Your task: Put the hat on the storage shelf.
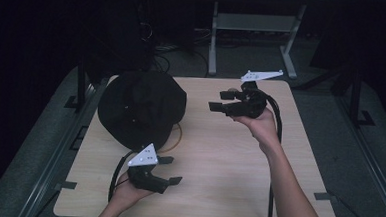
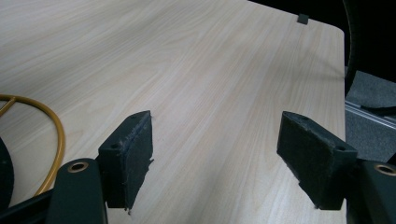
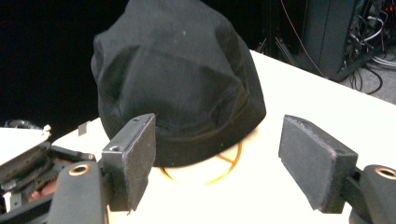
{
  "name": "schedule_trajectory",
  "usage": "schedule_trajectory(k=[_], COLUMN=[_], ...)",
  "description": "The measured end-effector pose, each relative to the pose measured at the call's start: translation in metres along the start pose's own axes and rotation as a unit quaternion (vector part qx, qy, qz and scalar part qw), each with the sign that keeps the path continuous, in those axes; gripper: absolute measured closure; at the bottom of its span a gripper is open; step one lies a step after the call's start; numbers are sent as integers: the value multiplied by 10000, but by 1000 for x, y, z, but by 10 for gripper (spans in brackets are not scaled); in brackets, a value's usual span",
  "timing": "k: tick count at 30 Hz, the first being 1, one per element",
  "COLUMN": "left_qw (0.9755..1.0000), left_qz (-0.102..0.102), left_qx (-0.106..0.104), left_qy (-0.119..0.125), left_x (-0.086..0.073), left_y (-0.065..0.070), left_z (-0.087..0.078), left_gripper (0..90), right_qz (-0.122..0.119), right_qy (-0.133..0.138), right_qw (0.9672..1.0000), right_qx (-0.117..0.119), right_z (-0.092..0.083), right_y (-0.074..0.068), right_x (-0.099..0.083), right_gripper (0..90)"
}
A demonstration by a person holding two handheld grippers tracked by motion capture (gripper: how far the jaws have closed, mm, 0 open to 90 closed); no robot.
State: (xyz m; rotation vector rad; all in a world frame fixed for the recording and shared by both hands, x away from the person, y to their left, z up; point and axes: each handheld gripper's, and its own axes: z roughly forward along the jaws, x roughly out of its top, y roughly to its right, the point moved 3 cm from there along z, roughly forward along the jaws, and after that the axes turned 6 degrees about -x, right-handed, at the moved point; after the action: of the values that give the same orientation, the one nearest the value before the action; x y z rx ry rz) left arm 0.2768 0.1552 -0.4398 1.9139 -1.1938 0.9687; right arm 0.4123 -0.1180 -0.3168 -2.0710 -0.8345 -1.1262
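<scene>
In the high view, one black hat (image 1: 140, 108) lies on the far left of the table (image 1: 218, 160), over one yellow ring (image 1: 175, 137). The left gripper (image 1: 170, 170) is near the front edge, jaws wide apart and holding nothing. The right gripper (image 1: 220, 100) is held up at the far right, also wide and holding nothing.

In the left gripper view, two pads (image 2: 135, 156) stand wide over bare wood; the ring (image 2: 55, 140) lies at the left.

In the right gripper view, two wide jaws frame the hat (image 3: 177, 79) on its ring (image 3: 219, 175).

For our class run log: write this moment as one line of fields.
left gripper: open, over bare table | right gripper: open, facing black hat | hat: on table, yellow ring beneath
</scene>
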Motion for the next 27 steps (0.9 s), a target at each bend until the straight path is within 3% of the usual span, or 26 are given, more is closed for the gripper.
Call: schedule_trajectory(k=[27], left_qw=[10000], left_qz=[-68], left_qx=[44], left_qy=[-15], left_x=[-2], left_y=[-1], left_z=[0], left_gripper=[251], right_qz=[387], right_qy=[-67], right_qw=[9990], right_qx=[-213], right_z=[-30], right_y=[11], right_x=[-58], right_gripper=[179])
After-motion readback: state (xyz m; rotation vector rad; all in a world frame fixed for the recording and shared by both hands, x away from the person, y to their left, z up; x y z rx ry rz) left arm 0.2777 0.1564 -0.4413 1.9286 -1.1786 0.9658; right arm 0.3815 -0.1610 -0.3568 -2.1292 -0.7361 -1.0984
